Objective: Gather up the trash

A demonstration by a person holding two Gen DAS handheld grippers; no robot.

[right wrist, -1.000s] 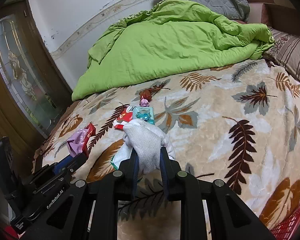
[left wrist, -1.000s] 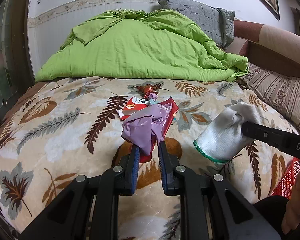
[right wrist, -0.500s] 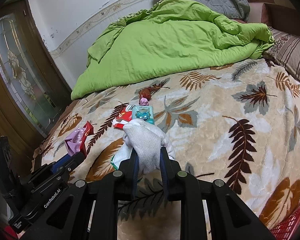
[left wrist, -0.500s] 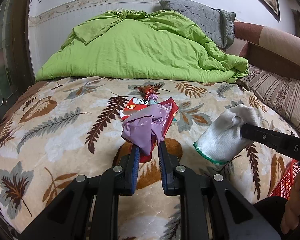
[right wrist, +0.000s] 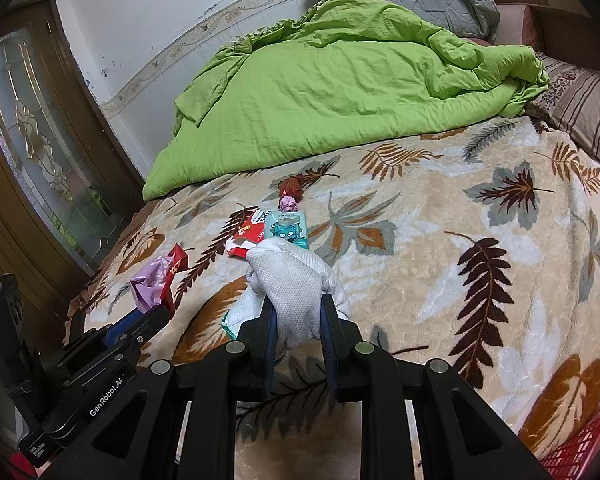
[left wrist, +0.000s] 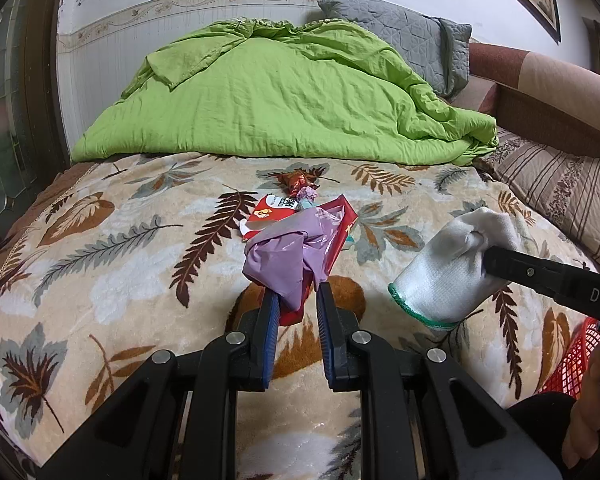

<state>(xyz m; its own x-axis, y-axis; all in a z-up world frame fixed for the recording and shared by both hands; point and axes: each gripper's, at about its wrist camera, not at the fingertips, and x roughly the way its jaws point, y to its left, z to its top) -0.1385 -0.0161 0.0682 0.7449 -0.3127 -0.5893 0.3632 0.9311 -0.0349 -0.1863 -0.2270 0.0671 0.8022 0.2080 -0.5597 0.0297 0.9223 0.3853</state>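
Note:
My left gripper [left wrist: 296, 300] is shut on a purple plastic bag with a red wrapper [left wrist: 288, 256] and holds it above the leaf-patterned blanket. It also shows at the left of the right wrist view [right wrist: 156, 280]. My right gripper [right wrist: 298, 312] is shut on a white knit glove [right wrist: 296, 284] with a green cuff, seen at the right of the left wrist view [left wrist: 452, 268]. More trash lies on the blanket beyond: a red-and-white packet [right wrist: 248, 236], a teal cartoon packet [right wrist: 288, 232], a small purple wad [right wrist: 288, 202] and a brown wrapper [right wrist: 292, 188].
A crumpled green duvet [left wrist: 284, 96] and grey pillow [left wrist: 404, 36] fill the far side of the bed. Striped pillows [left wrist: 560, 196] lie at the right. A red mesh basket [left wrist: 572, 364] sits at the near right edge. A wooden glass door [right wrist: 32, 152] stands left.
Both grippers keep their hold. The views have hardly shifted; the right gripper with the glove has edged slightly.

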